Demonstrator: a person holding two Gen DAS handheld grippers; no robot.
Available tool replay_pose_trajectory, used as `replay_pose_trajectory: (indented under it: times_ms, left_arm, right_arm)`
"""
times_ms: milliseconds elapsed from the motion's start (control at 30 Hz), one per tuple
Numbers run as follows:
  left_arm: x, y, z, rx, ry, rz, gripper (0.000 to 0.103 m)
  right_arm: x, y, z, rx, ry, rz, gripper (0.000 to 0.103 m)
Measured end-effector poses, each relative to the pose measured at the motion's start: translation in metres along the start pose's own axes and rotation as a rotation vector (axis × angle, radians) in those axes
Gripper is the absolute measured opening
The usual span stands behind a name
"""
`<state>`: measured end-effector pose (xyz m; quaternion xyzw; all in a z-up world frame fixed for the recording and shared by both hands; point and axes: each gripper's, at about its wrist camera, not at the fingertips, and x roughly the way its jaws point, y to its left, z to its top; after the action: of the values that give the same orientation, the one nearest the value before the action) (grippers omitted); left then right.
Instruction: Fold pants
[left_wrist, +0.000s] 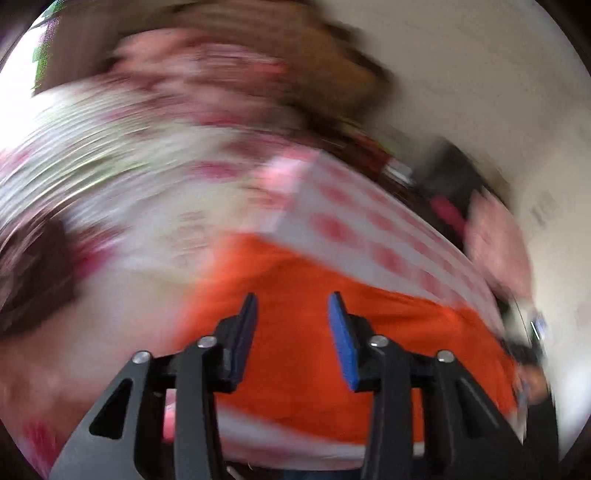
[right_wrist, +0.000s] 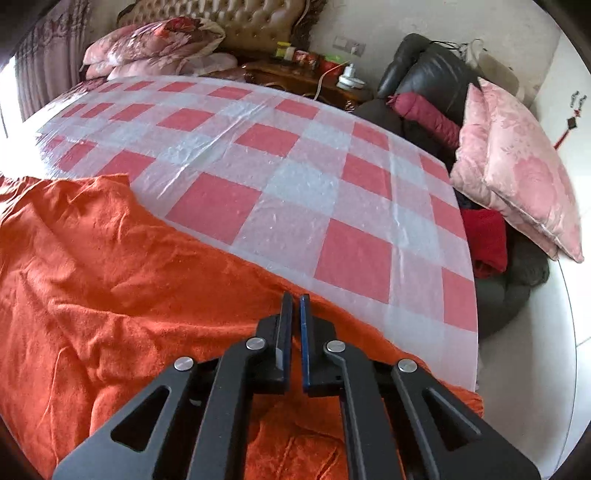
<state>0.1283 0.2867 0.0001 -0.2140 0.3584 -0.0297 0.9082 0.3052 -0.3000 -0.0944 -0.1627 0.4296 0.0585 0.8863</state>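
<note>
The orange pants (right_wrist: 110, 258) lie rumpled on the bed's red-and-white checked plastic sheet (right_wrist: 295, 166), filling the lower left of the right wrist view. My right gripper (right_wrist: 295, 297) is shut, its tips over the pants' far edge where it meets the sheet. Whether cloth is pinched between the pads I cannot tell. The left wrist view is badly blurred. There the pants (left_wrist: 295, 273) show as an orange patch behind my left gripper (left_wrist: 291, 299), which stands open with a clear gap and nothing visibly between its blue pads.
Pink pillows (right_wrist: 155, 48) are piled at the tufted headboard (right_wrist: 236, 22). A wooden nightstand (right_wrist: 295, 77) stands beyond the bed. On the right, a black armchair (right_wrist: 424, 74) holds pink cushions (right_wrist: 517, 177) and red cloth (right_wrist: 484, 240). The bed's right edge drops to white floor (right_wrist: 535, 369).
</note>
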Motion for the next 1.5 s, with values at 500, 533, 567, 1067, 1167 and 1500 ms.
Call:
replay_pose_trajectory:
  times_ms: [500, 533, 567, 1067, 1167, 1500]
  left_arm:
    - [0.240, -0.300, -0.014, 0.824, 0.408, -0.359, 0.043]
    - [0.249, -0.307, -0.018, 0.848, 0.430, -0.357, 0.039]
    - [0.255, -0.310, -0.021, 0.863, 0.449, -0.360, 0.036]
    - [0.296, -0.330, -0.014, 0.962, 0.456, -0.284, 0.010]
    - [0.289, -0.325, -0.007, 0.935, 0.451, -0.302, 0.026]
    - [0.234, -0.322, -0.007, 0.866, 0.333, -0.331, 0.036]
  right_arm:
    - [0.019, -0.005, 0.001, 0.015, 0.004, -0.270, 0.000]
    - [0.019, -0.003, 0.000, 0.017, 0.003, -0.267, 0.000]
    - [0.019, -0.003, 0.000, 0.017, 0.003, -0.267, 0.000]
    - [0.034, -0.030, 0.007, 0.111, 0.069, -0.390, 0.000]
    - [0.017, -0.035, 0.007, 0.122, 0.009, -0.369, 0.000]
    - [-0.086, 0.028, -0.052, 0.120, -0.067, 0.192, 0.049]
